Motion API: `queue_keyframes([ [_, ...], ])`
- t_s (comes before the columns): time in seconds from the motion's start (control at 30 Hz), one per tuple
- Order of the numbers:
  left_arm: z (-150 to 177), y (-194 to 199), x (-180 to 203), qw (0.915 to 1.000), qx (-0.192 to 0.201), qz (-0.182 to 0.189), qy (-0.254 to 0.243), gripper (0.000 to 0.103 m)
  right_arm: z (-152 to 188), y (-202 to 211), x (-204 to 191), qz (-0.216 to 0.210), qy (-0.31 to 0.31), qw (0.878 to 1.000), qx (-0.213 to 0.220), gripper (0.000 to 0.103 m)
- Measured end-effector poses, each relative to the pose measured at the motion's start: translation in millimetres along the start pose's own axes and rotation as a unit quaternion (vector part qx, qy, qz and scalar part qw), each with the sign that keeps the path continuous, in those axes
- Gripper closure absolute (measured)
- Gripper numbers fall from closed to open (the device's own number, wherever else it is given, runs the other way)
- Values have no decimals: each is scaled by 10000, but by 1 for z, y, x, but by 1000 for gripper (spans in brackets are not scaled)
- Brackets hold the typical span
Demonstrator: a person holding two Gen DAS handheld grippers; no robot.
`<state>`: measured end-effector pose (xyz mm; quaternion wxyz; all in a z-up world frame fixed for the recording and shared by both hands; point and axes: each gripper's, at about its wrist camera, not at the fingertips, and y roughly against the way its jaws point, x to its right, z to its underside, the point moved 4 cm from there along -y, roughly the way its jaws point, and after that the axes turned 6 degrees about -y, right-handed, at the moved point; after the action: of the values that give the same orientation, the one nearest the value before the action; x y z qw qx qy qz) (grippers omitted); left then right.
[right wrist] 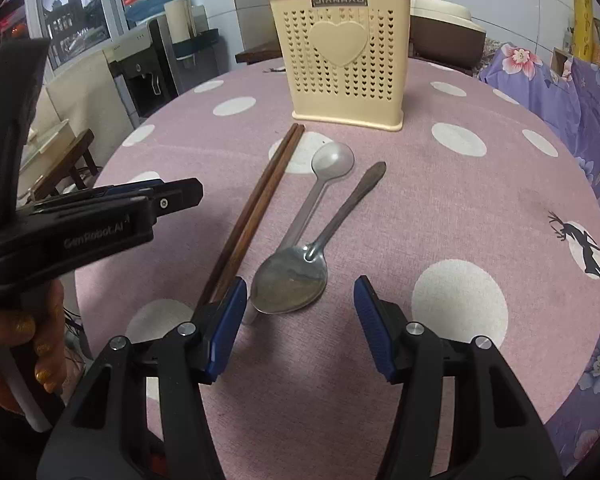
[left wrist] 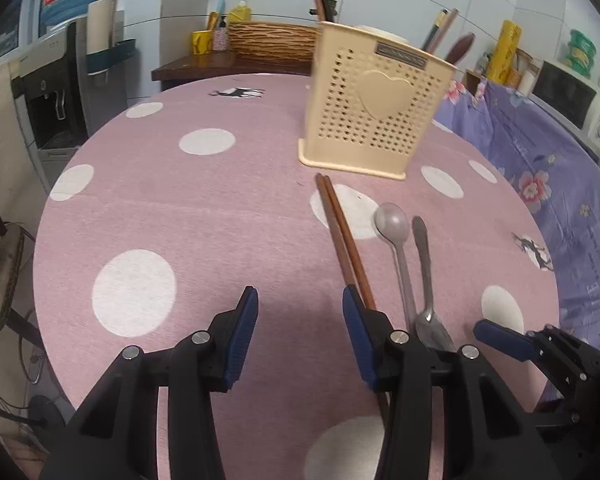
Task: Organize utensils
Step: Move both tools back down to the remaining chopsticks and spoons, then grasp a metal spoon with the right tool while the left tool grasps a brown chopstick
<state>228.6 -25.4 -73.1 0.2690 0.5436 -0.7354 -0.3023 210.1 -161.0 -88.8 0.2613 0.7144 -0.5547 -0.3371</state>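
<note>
Both tongs hover low over the near edge of the desk [right wrist: 480, 184], spread wide and holding nothing. Right tongs [right wrist: 300, 298] sit just short of the metal spoon [right wrist: 290, 280], whose bowl lies between the blue pads; left tongs [left wrist: 300, 308] are beside the chopsticks [left wrist: 342, 232], the near end of the pair hidden behind one pad.

Three utensils lie loose on the dotted cloth: the chopsticks, a pale spoon [right wrist: 332, 160] and the metal spoon, which rests across the pale one's handle. All point roughly toward the holder [right wrist: 342, 60], which stands upright farther back, apart from them.

Some handles already stick out of the holder's top, probably more chopsticks and a dark spoon, though the view is too partial to be sure. Judging from this, the sorting is barely begun: nothing is gripped, and all three loose utensils are left to lift and drop into the holder.
</note>
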Motion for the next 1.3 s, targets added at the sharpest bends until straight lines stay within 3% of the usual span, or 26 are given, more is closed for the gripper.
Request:
queue_keyframes([
  [0.33, 9, -16, 22, 9992, -302, 94, -249, 58, -1, 5, 16, 133, -117, 9998, 59, 46],
  [0.53, 11, -21, 28, 9985, -362, -33, -399, 59, -8, 7, 41, 724, -440, 9963, 165, 46],
  [0.87, 5, -17, 7, 9983, -360, -403, -216, 63, -29, 7, 50, 422, -530, 9974, 233, 46],
  [0.97, -3, -12, -1, 9989, -279, -349, -110, 63, -40, -3, 48, 407, -420, 9982, 150, 47],
  [1.13, -23, -20, -1, 9982, -199, -502, -268, 62, -61, -32, 48, 208, -501, 9983, -188, 61],
  [1.3, -35, -36, -9, 9979, -251, -571, -192, 63, -79, -58, 47, 388, -480, 9972, -417, 71],
])
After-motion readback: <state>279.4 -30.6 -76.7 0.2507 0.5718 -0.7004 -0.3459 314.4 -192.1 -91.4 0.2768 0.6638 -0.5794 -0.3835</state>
